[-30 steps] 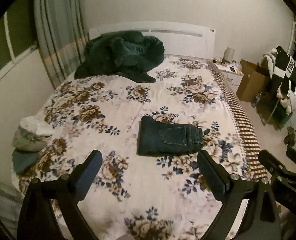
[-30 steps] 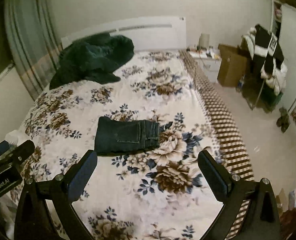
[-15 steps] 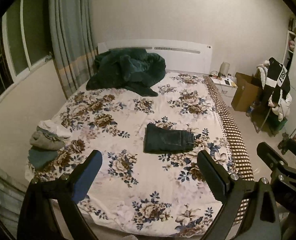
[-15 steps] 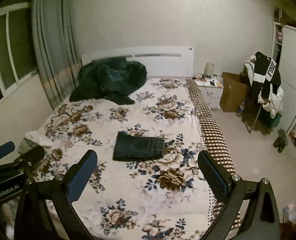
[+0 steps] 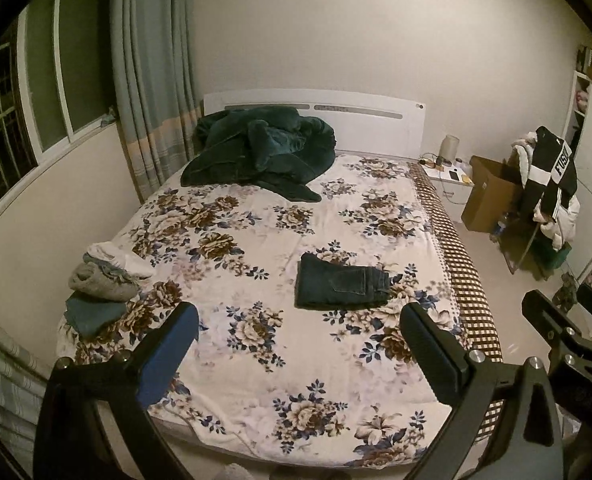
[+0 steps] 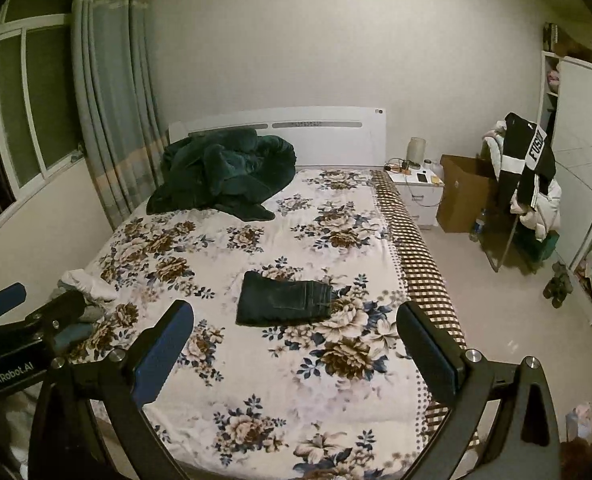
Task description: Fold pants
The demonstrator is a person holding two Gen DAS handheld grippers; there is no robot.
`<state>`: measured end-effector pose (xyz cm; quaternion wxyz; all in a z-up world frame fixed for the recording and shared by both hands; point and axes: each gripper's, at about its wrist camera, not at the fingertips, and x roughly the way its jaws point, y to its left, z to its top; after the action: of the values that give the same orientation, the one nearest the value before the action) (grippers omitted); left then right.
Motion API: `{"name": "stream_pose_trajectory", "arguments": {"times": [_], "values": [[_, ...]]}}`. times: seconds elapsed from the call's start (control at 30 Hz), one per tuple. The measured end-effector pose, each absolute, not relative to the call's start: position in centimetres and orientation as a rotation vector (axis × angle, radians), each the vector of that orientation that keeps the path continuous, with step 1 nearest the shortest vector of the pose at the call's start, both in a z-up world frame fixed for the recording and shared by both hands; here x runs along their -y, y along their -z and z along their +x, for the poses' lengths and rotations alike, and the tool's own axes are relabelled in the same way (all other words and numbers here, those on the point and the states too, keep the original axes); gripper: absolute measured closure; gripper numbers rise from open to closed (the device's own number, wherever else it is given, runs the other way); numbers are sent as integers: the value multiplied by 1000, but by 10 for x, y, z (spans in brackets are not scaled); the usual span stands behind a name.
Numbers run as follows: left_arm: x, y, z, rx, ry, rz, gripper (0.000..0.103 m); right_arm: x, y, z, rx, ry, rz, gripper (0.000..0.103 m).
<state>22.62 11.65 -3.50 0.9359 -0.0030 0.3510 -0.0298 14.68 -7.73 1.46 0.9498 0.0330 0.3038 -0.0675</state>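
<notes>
The dark jeans (image 5: 341,286) lie folded into a compact rectangle on the floral bedspread (image 5: 256,240), right of the bed's middle; they also show in the right wrist view (image 6: 284,298). My left gripper (image 5: 297,350) is open and empty, held well back above the foot of the bed. My right gripper (image 6: 294,348) is open and empty too, beside the left one and equally far from the jeans. The right gripper also shows at the right edge of the left wrist view (image 5: 567,328).
A dark green blanket (image 5: 260,148) is heaped at the headboard. A small pile of folded clothes (image 5: 100,284) sits at the bed's left edge. A nightstand (image 5: 451,180), a cardboard box (image 5: 491,196) and a rack with hanging clothes (image 5: 551,184) stand right of the bed.
Both grippers have pulled back and up from the bed, so the folded jeans look smaller and the whole bed is in view. The jeans have not moved.
</notes>
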Motion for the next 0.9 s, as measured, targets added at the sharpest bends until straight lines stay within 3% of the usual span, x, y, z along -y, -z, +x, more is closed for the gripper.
{"name": "stream_pose_trajectory", "arguments": {"times": [0.9], "values": [[-120,20,220,-703,48,-3,0,79,-17,162,-631,116,57,0]]}}
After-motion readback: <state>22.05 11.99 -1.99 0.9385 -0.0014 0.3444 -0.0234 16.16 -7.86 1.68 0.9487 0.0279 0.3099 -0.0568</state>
